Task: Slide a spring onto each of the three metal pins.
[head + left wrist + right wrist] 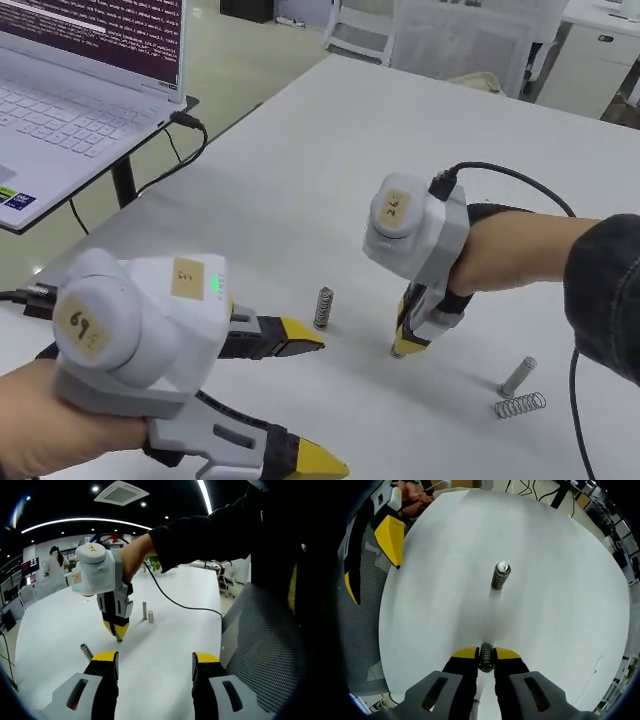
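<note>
My right gripper points down at the white table and is shut on a spring, which it holds upright with its lower end close to the tabletop. Whether a pin is inside it is hidden. A short way to its left stands a metal pin wearing a spring. To its right stands a bare pin, leaning a little, with a loose spring lying beside it. My left gripper hovers open at the near left, its jaws aimed at the right gripper, nothing between them.
An open laptop sits on a stand off the table's left edge, its cable hanging down. The right gripper's black cable trails across the table on the right. Chairs and furniture stand beyond the far edge.
</note>
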